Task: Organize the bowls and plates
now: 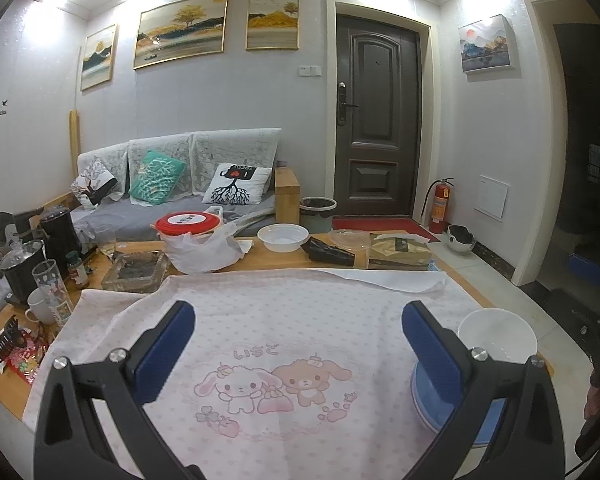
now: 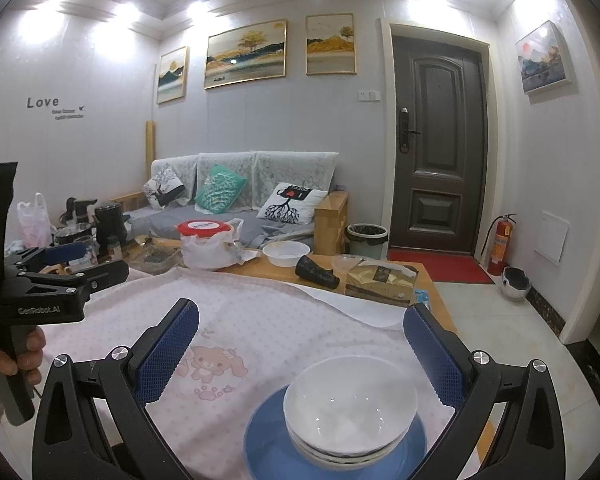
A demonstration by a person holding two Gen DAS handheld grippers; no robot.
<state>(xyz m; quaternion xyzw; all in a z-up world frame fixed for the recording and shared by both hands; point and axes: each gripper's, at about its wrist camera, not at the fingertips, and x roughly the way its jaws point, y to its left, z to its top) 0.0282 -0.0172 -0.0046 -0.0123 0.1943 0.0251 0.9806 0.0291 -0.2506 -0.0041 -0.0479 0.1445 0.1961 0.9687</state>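
Jaws, left: your left gripper (image 1: 298,344) is spread wide, blue pads far apart; nothing between them, nothing touched; only the pink cloth (image 1: 260,320) w/ the rabbit-and-bear print shows through the gap; seen from the right wrist cam it sits at far left (image 2: 66,258), a hand (image 2: 8,354) on its grip.
Jaws, right: your right gripper (image 2: 300,344) is also fully spread, holding nothing; pads hang above and to either side of the bowl stack, not touching it.
Bowl stack: white bowls (image 2: 350,408) nested one in another, upright, sitting on the blue plate (image 2: 272,440); exact count hard to tell, at least 3 rims show.
Blue plate: lies flat on the cloth near the table's right-hand edge; from the left wrist cam you see plate (image 1: 424,408) and top bowl (image 1: 496,332) partly behind the left gripper's right finger.
Cloth: covers the near part of the wooden table (image 1: 276,258); far edge folded back, white underside showing.
Far table: another white bowl (image 1: 283,237) stands alone, well apart from the stack; beside it a red-lidded tub (image 1: 188,222) in a plastic bag, a dark cone-shaped item (image 1: 328,252), a clear dish (image 1: 348,237), a brown box (image 1: 398,250).
Left side clutter: glass ashtray (image 1: 134,270), mug (image 1: 40,306), tall glass (image 1: 54,288), kettles (image 1: 58,228).
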